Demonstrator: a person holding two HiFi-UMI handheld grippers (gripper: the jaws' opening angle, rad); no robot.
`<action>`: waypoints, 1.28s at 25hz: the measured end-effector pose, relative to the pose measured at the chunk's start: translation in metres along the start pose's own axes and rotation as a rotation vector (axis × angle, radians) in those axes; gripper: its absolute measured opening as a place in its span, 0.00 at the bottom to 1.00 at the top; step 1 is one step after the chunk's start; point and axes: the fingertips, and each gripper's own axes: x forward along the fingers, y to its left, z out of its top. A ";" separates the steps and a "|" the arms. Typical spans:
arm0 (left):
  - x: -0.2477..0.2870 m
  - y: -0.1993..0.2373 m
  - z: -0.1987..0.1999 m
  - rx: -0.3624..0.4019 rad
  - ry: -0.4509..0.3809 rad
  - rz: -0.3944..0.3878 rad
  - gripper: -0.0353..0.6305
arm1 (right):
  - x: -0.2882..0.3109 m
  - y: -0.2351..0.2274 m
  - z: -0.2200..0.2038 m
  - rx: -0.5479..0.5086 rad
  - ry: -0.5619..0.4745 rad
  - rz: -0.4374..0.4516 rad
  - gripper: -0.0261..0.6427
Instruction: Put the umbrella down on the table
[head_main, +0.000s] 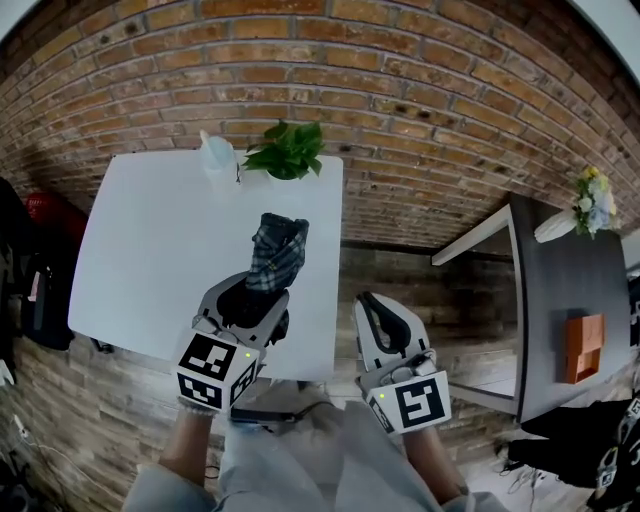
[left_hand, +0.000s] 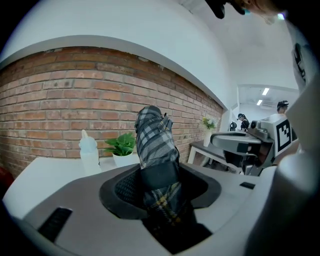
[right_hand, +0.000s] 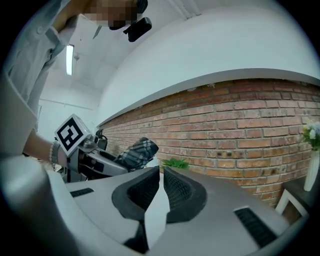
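First, from the head view, we look down. The left gripper (head_main: 264, 290) is shut on a folded checked umbrella (head_main: 278, 248). The umbrella is over the white table (head_main: 140, 260), and its far end points at the green plant (head_main: 287, 150) by the brick wall (head_main: 400, 100). A see-through bottle (head_main: 218, 155) stands just beside the plant. We cannot tell from up here if the umbrella touches the table. The right gripper (head_main: 372, 306) is off the table's right edge, near the left one, and holds nothing. A dark table (head_main: 560, 280) with an orange box (head_main: 584, 346) and some flowers (head_main: 592, 200) is well apart on the right.

Next, the left gripper view. The jaws of the left gripper (left_hand: 162, 189) stand wide and press on the umbrella (left_hand: 156, 145) from both sides. The umbrella sticks up out of them, leaning a little. Behind it are the bottle (left_hand: 89, 150) and the plant (left_hand: 121, 145) on the white table (left_hand: 40, 175). The right gripper (left_hand: 240, 145) shows at the side.

Last, the right gripper view. The jaws of the right gripper (right_hand: 161, 192) are very close together, with only a thin slit and nothing in it. To the left we see the left gripper (right_hand: 92, 161) with the umbrella (right_hand: 137, 152) poking out of it, held up off the table. The plant (right_hand: 175, 163) peeks out behind.
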 end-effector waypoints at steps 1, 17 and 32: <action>0.009 0.004 -0.002 0.009 0.013 -0.009 0.39 | 0.003 -0.002 -0.002 0.001 0.005 -0.004 0.12; 0.171 0.070 -0.062 0.165 0.315 -0.115 0.39 | 0.034 -0.024 -0.040 0.032 0.089 -0.064 0.12; 0.261 0.112 -0.112 0.259 0.555 -0.150 0.40 | 0.041 -0.025 -0.054 0.053 0.082 -0.106 0.12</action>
